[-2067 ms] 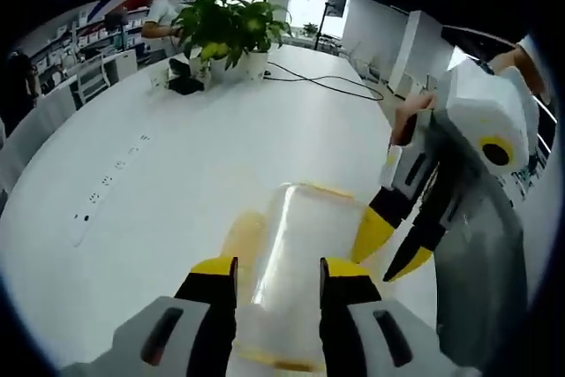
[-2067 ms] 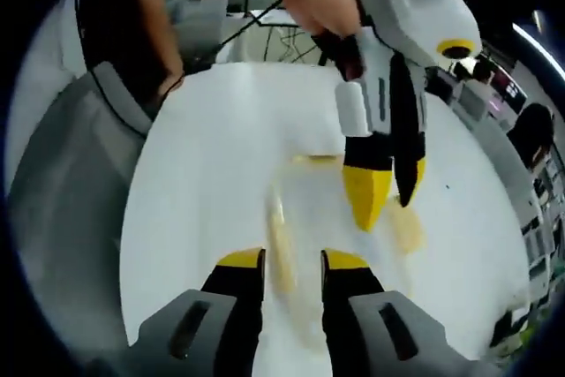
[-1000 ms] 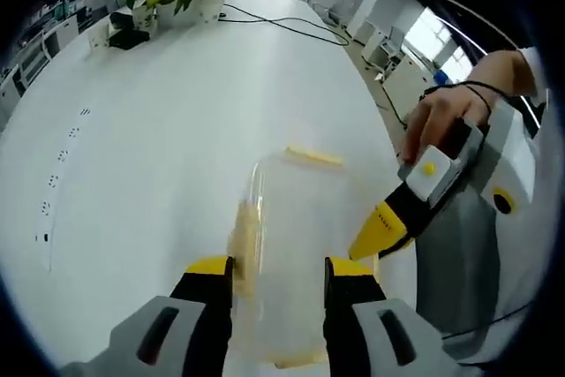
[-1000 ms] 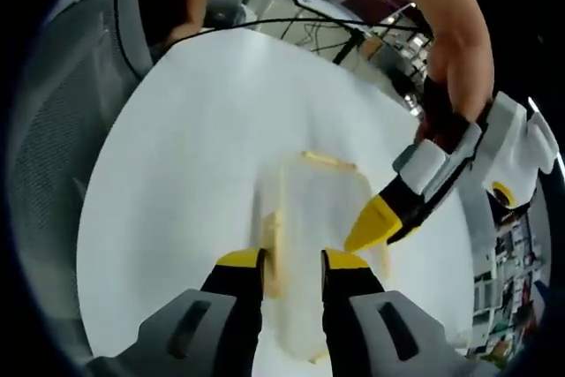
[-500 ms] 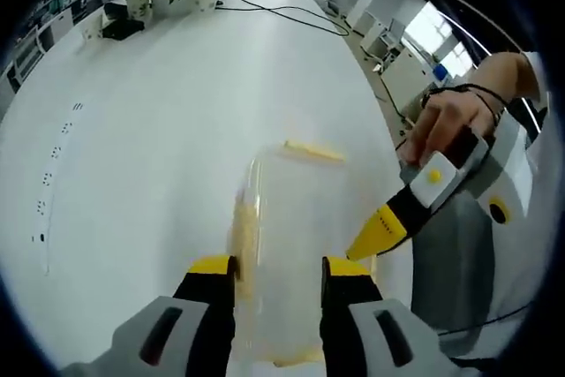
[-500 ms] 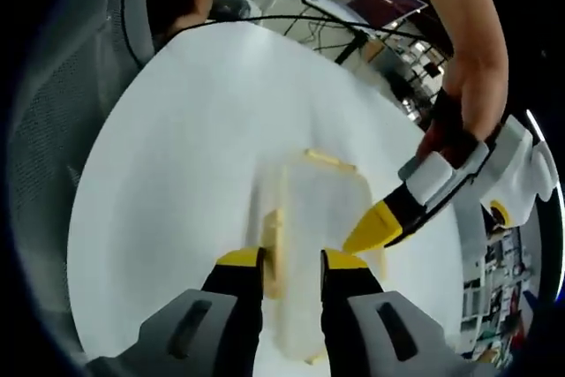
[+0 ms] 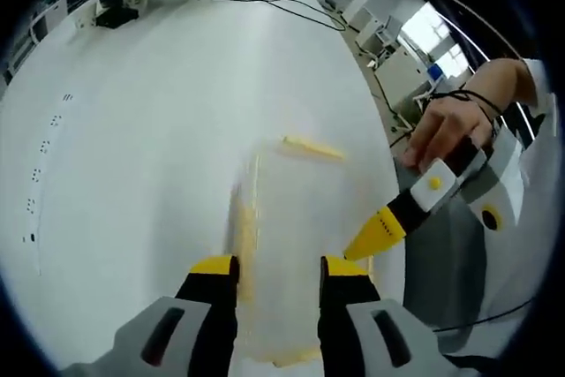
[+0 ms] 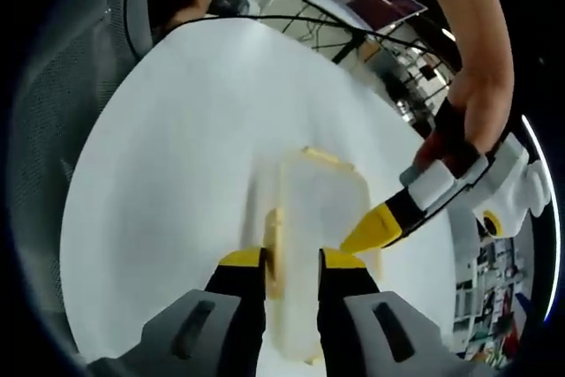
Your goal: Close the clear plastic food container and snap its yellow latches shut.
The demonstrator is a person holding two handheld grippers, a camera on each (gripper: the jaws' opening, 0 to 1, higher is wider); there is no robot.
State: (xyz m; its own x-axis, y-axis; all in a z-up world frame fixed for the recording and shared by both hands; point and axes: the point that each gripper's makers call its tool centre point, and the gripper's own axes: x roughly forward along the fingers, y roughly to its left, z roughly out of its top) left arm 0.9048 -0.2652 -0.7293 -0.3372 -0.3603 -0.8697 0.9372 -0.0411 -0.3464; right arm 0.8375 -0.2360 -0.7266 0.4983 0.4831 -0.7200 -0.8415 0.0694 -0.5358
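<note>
Now we have the white table (image 7: 132, 130) carrying the clear plastic food container (image 7: 296, 245) near its right edge, lid down, long axis running straight away from us. Our left gripper (image 7: 269, 267) and right gripper (image 8: 290, 258) each straddle it part-open, holding nothing, the right nearer the yellow latch (image 8: 273, 249).

**Container under my jaws, the other gripper at its far side**

My right gripper (image 8: 278, 262) hangs over the clear plastic container (image 8: 318, 245), which lies on the white table (image 8: 168, 192) with its lid down. My two yellow-tipped jaws stand apart, with a yellow latch (image 8: 272, 249) between them at the container's near long edge. Another yellow latch (image 8: 325, 158) sits on the short end ahead of my jaws. The left gripper (image 8: 380, 225) points its yellow tip at the container's other long edge, a hand (image 8: 468, 121) gripping it.
</note>
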